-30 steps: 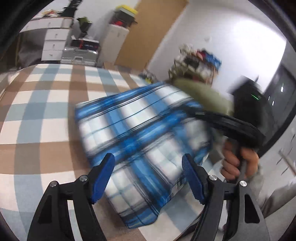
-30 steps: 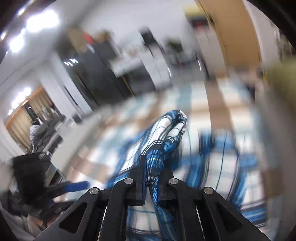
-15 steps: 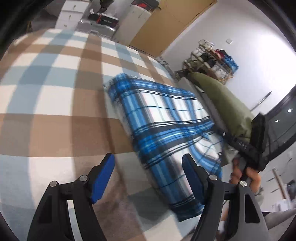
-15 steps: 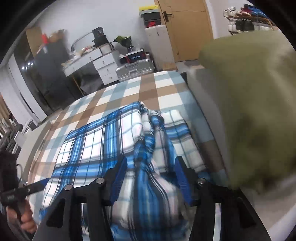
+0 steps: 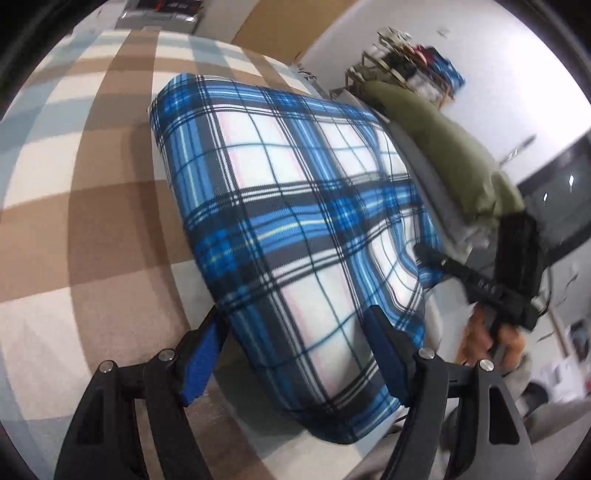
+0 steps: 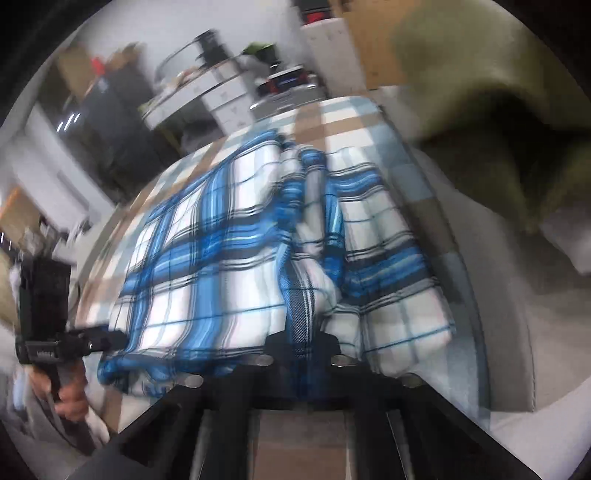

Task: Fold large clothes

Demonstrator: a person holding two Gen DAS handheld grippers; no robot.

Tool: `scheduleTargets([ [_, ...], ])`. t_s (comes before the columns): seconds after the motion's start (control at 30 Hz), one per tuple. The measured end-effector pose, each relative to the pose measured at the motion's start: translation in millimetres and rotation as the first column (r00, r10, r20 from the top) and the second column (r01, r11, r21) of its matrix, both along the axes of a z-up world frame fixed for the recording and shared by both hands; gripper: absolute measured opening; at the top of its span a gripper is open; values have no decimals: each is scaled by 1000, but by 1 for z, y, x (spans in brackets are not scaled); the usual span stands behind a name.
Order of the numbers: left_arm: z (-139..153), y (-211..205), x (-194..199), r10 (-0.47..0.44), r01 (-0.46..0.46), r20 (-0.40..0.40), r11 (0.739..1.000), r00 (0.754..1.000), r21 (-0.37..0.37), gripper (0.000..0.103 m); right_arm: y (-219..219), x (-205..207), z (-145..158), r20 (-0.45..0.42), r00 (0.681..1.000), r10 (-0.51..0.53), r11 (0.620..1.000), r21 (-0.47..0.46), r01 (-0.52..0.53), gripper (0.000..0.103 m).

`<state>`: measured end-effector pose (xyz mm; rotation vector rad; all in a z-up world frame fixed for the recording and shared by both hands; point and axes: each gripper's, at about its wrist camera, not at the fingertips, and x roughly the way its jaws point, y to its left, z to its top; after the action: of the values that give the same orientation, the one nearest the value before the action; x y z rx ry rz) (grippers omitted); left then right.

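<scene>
A blue and white plaid garment (image 5: 288, 221) lies folded on a brown, white and blue checked bed cover (image 5: 92, 206). My left gripper (image 5: 295, 350) is open, its blue pads on either side of the garment's near end, fabric lying between them. In the right wrist view the garment (image 6: 229, 266) shows bunched layers, and my right gripper (image 6: 301, 341) is shut on a ridge of its fabric at the near edge. The right gripper also shows in the left wrist view (image 5: 476, 280), at the garment's right edge. The left gripper shows in the right wrist view (image 6: 74, 343).
An olive green pillow (image 5: 443, 147) lies along the bed's right side, close beside the garment. A clothes rack (image 5: 413, 70), a wooden door (image 5: 280, 26) and white drawers (image 6: 229, 103) stand beyond the bed. The right wrist view is blurred.
My left gripper has moved in over the garment's near end, still open. My right gripper, open half a second ago, has shut on a ridge of fabric.
</scene>
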<state>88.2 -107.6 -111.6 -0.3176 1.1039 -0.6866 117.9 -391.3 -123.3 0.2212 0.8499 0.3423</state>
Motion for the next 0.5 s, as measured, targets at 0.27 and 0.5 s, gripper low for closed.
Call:
scheduleTargets([
  [0.27, 1, 8, -7, -27, 25, 38, 999, 999, 31, 77, -23, 5, -3, -46, 994, -97, 994, 47, 99, 3],
  [0.5, -7, 17, 23, 138, -142, -43, 982, 990, -126, 71, -29, 7, -23, -98, 981, -170, 985, 0, 171, 29],
])
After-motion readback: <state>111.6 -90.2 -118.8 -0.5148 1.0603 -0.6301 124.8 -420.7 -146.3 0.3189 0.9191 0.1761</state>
